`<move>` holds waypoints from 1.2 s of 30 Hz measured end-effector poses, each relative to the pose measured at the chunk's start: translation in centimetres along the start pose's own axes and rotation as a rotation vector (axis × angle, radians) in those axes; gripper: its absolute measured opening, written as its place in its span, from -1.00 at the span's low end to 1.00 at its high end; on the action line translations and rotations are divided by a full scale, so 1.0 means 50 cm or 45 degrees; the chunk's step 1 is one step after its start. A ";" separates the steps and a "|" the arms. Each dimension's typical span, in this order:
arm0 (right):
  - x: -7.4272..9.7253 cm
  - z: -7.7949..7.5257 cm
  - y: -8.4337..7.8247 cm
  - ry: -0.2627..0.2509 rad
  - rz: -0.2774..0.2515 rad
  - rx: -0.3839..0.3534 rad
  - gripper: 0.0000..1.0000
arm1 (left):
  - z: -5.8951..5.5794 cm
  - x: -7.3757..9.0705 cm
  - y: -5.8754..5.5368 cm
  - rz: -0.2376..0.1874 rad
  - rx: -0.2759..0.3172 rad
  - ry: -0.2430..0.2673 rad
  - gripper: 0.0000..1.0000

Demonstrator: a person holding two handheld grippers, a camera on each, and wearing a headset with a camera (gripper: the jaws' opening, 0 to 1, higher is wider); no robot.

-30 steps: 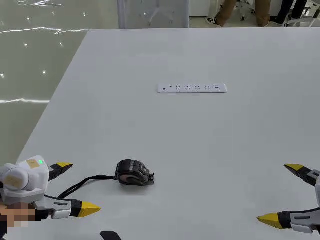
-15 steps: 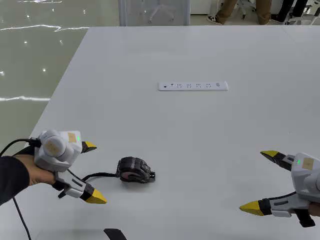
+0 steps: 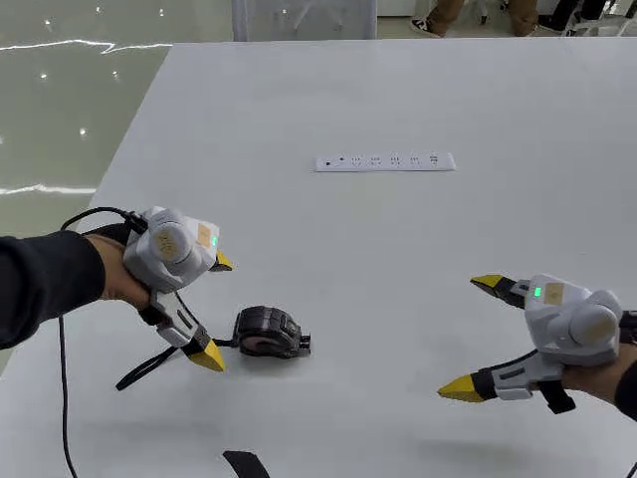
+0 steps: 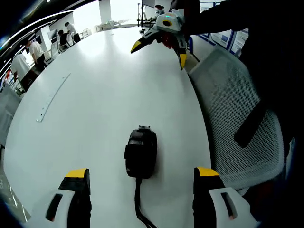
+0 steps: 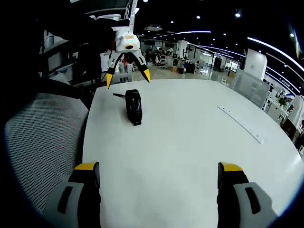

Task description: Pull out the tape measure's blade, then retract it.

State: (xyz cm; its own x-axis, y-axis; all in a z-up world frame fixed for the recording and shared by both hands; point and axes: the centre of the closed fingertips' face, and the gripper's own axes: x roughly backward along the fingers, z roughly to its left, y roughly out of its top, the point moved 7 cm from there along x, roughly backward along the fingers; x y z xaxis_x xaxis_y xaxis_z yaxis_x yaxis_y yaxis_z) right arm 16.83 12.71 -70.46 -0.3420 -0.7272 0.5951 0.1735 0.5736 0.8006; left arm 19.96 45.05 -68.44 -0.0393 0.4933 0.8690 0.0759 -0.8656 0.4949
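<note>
Two hand-held grippers. The left hand-held gripper is spread wide and holds nothing, just beside the one tape measure lying on the white counter. The right hand-held gripper, well apart, is equally wide and empty. One power strip lies beyond. A dark object is cut off at the near edge.

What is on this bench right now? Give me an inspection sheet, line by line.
Surface: white table.
Job's things: tape measure, no blade drawn out; its strap trails toward the near edge.
Clutter: white power strip farther back; dark object at near edge, unclear.
Grippers: left gripper open, beside the tape measure, not touching; right gripper open, well apart.
Cables: black cable from the left gripper.
Surroundings: glossy floor; mesh chair.
</note>
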 end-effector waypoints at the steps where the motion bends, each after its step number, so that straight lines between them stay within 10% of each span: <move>1: -0.012 0.000 0.002 0.018 0.015 0.015 1.00 | -0.001 -0.011 0.003 0.011 -0.006 -0.008 0.70; 22: -0.188 0.040 0.110 0.305 -0.060 0.131 0.80 | 0.008 -0.118 0.011 0.059 -0.067 -0.064 0.04; 36: -0.306 0.051 0.125 0.341 0.007 0.174 0.48 | 0.010 -0.129 0.016 0.075 -0.073 -0.026 -0.30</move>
State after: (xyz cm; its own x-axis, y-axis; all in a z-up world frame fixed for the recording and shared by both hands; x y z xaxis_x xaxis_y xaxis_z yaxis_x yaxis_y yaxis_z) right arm 20.78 28.37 -74.75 -0.0821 -0.7873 0.6111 0.0421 0.6099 0.7914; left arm 20.80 41.23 -73.64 -0.0162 0.4427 0.8965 0.0200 -0.8963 0.4430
